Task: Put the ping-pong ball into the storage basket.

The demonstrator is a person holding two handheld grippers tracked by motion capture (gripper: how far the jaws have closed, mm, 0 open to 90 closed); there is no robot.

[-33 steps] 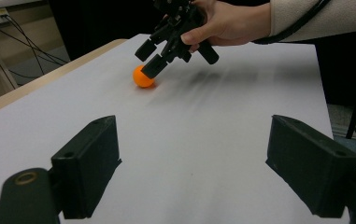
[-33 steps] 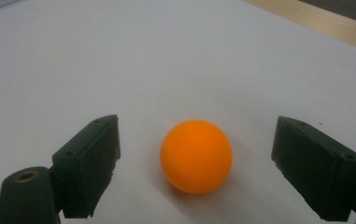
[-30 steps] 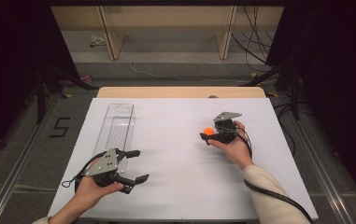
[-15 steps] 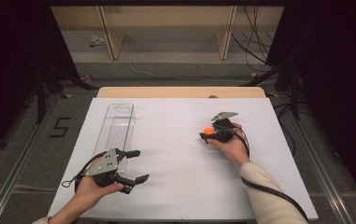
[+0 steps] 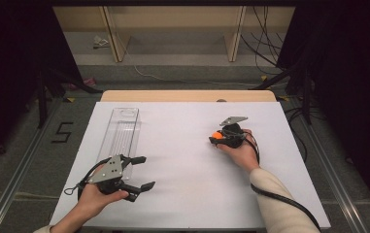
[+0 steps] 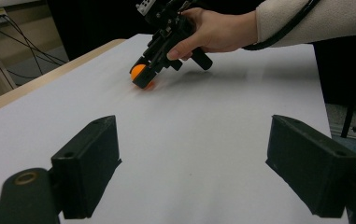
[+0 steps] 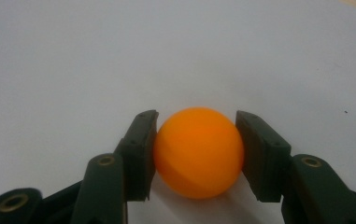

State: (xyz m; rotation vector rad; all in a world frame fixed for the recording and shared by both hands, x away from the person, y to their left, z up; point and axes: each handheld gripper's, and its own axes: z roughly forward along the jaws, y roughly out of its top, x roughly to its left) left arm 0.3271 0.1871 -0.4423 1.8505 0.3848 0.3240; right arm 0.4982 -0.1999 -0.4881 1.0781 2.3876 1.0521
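In the high view, the right gripper point(image 5: 217, 138) squeezes an orange ball point(image 5: 216, 135) right of the middle, and a long clear tray point(image 5: 121, 133) runs up the left side. In the left gripper view, the left gripper point(image 6: 192, 168) has its jaws wide apart, with the ball at the upper middle. In the right gripper view, both jaws press the round ball's sides over the white table point(image 7: 73, 56).

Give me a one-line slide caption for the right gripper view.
Right claw closed on a small orange plastic ball, one black jaw on each side, above the plain white table surface.
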